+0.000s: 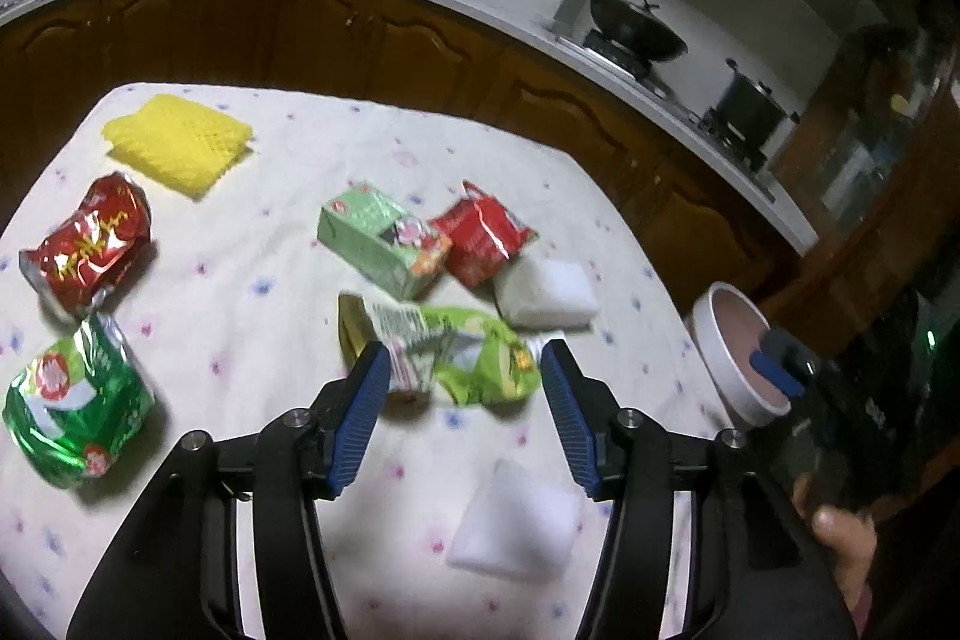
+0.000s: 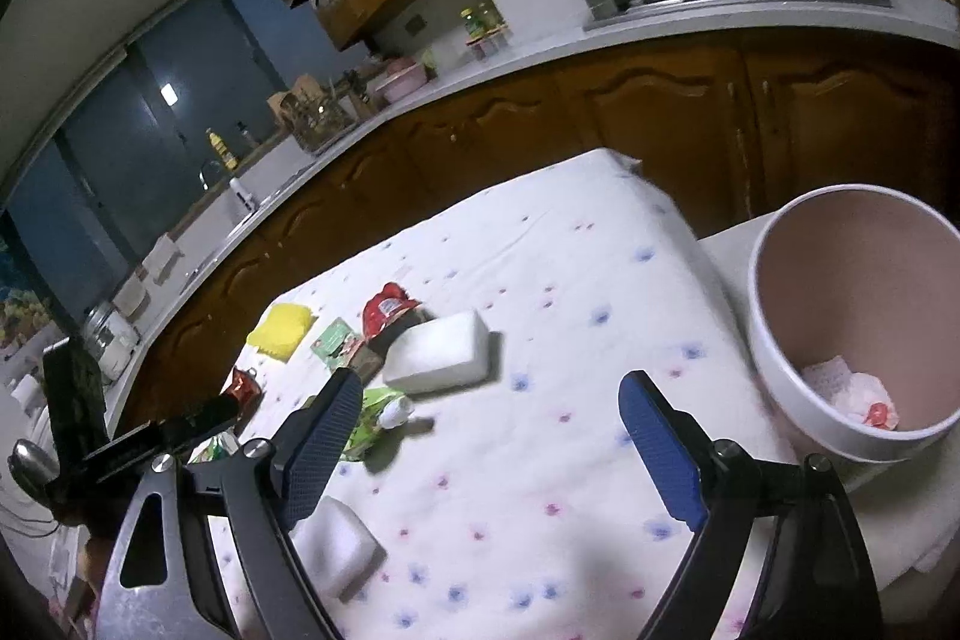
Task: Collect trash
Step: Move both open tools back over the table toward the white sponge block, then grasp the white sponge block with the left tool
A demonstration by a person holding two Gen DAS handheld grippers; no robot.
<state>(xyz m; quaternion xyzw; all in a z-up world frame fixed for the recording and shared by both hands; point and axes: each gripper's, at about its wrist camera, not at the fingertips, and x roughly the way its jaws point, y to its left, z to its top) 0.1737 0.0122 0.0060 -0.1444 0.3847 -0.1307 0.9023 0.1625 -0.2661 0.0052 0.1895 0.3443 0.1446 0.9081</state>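
Left wrist view: the left gripper (image 1: 459, 370) hangs over the desk (image 1: 288, 292), fingers spread on either side of a crumpled green wrapper (image 1: 462, 352), with a green carton (image 1: 381, 247), red packet (image 1: 480, 238) and white sponge (image 1: 546, 295) crowding just beyond. Right wrist view: the right gripper (image 2: 489, 436), fingers spread and empty, faces bare cloth, the bin (image 2: 864, 328) beside the desk holding crumpled trash (image 2: 852, 394).

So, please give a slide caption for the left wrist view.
Open left gripper approaches a crumpled green wrapper on the table.
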